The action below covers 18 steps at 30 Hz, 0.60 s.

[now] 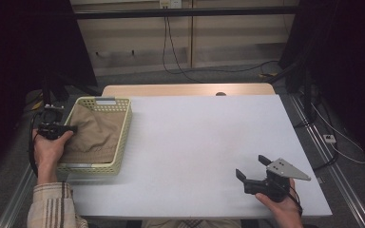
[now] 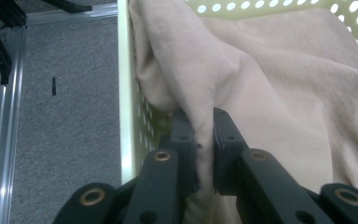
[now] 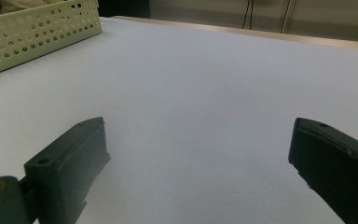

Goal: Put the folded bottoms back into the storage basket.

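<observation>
Cloth (image 2: 279,88) covers the basket (image 2: 126,93) floor; the picture's right edge cuts off its far folds.

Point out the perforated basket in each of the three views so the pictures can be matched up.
High view: the pale yellow basket sits at the table's left edge, holding a beige cloth.
Left gripper view: its left wall runs up the middle, its perforated far wall along the top right; the left tongs pinch the cloth.
Right gripper view: a corner fills the top left.
Shared landmark: the basket's rows of round holes.
</observation>
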{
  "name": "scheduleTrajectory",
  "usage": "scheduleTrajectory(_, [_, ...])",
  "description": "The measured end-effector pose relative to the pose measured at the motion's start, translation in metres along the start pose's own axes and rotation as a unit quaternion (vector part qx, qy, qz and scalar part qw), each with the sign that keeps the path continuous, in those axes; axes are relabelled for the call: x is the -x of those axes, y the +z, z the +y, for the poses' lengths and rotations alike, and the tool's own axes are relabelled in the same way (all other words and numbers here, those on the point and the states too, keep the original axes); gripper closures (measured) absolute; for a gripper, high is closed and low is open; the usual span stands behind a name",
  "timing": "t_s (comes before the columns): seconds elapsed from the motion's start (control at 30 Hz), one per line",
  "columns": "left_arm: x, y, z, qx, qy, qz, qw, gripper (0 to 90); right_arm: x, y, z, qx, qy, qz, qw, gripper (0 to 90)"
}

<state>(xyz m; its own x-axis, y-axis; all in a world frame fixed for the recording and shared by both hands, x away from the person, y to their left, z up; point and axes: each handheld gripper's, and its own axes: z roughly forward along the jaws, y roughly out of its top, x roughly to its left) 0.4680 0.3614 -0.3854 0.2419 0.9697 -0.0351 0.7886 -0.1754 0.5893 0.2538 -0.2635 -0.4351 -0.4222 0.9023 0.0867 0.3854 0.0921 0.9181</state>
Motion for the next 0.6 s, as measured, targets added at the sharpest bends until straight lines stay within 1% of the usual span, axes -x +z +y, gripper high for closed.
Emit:
scheduleTrajectory(0.03, [0.000, 0.000, 0.000, 0.002, 0.000, 0.005, 1.0000, 74.9, 0.000, 0.000, 0.000, -0.001, -0.002, 0.000, 1.0000, 4.3])
scheduleTrajectory(0.1, [-0.001, -0.004, 0.000, 0.012, 0.007, 0.002, 0.9999, 74.2, 0.000, 0.000, 0.000, 0.000, -0.002, 0.000, 1.0000, 4.3])
scheduleTrajectory(0.17, [-0.001, -0.010, 0.000, 0.038, 0.003, 0.002, 0.9993, 71.3, 0.000, -0.001, 0.000, 0.001, -0.002, 0.000, 1.0000, 4.3])
scheduleTrajectory(0.23, [-0.002, -0.018, 0.001, 0.065, 0.005, -0.004, 0.9978, 66.7, 0.001, -0.001, 0.000, 0.001, -0.001, -0.001, 1.0000, 4.3])
scheduleTrajectory(0.27, [-0.001, -0.021, 0.002, 0.082, 0.007, -0.011, 0.9966, 63.2, 0.001, -0.001, 0.000, 0.001, -0.001, -0.001, 1.0000, 4.3])
scheduleTrajectory(0.33, [0.003, -0.026, 0.005, 0.101, 0.011, -0.019, 0.9946, 57.7, 0.000, -0.001, 0.000, 0.001, -0.002, -0.001, 1.0000, 4.3])
scheduleTrajectory(0.4, [0.009, -0.026, 0.009, 0.109, 0.019, -0.025, 0.9935, 51.8, 0.000, -0.001, 0.000, 0.001, -0.002, 0.000, 1.0000, 4.3])
scheduleTrajectory(0.43, [0.013, -0.026, 0.012, 0.108, 0.026, -0.024, 0.9935, 48.6, 0.000, -0.001, 0.000, 0.001, -0.002, 0.000, 1.0000, 4.3])
scheduleTrajectory(0.47, [0.018, -0.024, 0.014, 0.111, 0.034, -0.023, 0.9930, 47.4, 0.000, -0.001, 0.000, 0.001, -0.002, 0.000, 1.0000, 4.3])
scheduleTrajectory(0.5, [0.022, -0.022, 0.016, 0.112, 0.041, -0.030, 0.9924, 47.1, 0.000, -0.001, 0.000, 0.001, -0.001, 0.000, 1.0000, 4.3])
scheduleTrajectory(0.57, [0.029, -0.014, 0.019, 0.117, 0.044, -0.055, 0.9907, 48.5, 0.000, -0.001, 0.000, 0.001, -0.001, -0.001, 1.0000, 4.3])
scheduleTrajectory(0.6, [0.031, -0.009, 0.020, 0.113, 0.046, -0.061, 0.9906, 51.7, 0.000, -0.001, 0.000, 0.001, 0.000, -0.001, 1.0000, 4.3])
